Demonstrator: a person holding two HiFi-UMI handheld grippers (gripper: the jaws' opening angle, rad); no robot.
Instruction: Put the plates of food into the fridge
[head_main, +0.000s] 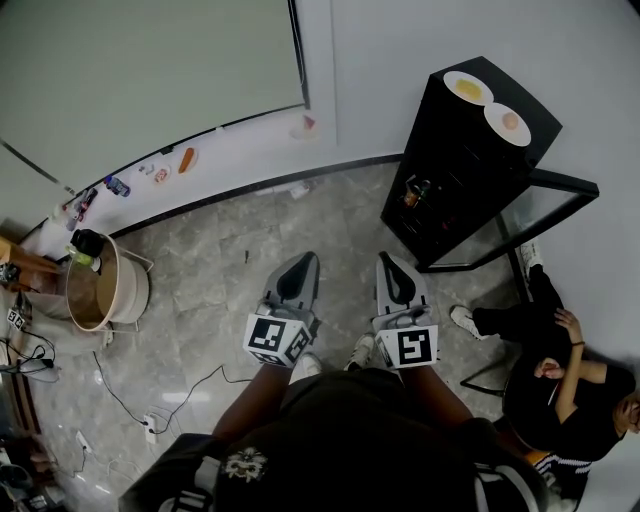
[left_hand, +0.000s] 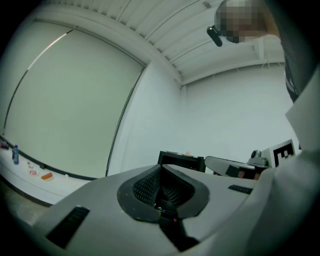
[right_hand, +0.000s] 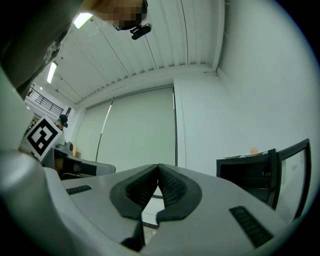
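A black fridge stands at the upper right of the head view, its glass door swung open. Two white plates rest on its top: one with yellow food, one with pinkish food. My left gripper and right gripper are held side by side in front of my body, short of the fridge, both shut with nothing between the jaws. In the left gripper view the left gripper points toward the fridge. The right gripper sees the fridge on its right.
A person in black sits on the floor right of the open door. A tan bucket stands at the left. Cables and a power strip lie on the grey floor. Small food items sit on a white ledge along the far wall.
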